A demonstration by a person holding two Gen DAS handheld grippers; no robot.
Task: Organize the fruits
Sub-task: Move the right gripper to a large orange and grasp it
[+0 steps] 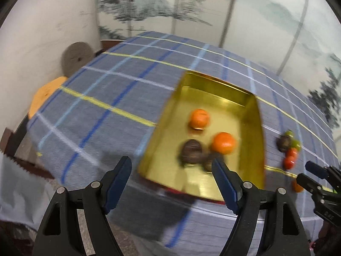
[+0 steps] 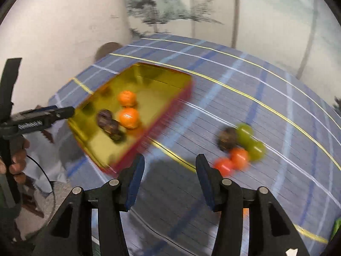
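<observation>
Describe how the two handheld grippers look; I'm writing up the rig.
Both the left gripper and right gripper have black angular plastic frames with silver pivot pins and dark blue pads lining the jaws. The right-wrist view shows a coil spring on the left one's side.

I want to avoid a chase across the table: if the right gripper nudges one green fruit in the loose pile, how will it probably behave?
The green fruit looks round and smooth, so it will probably roll on the flat checked cloth. It touches the other green fruit and a red-orange fruit, so a nudge may scatter them. Its glossy skin may slip between the open right gripper pads.
</observation>
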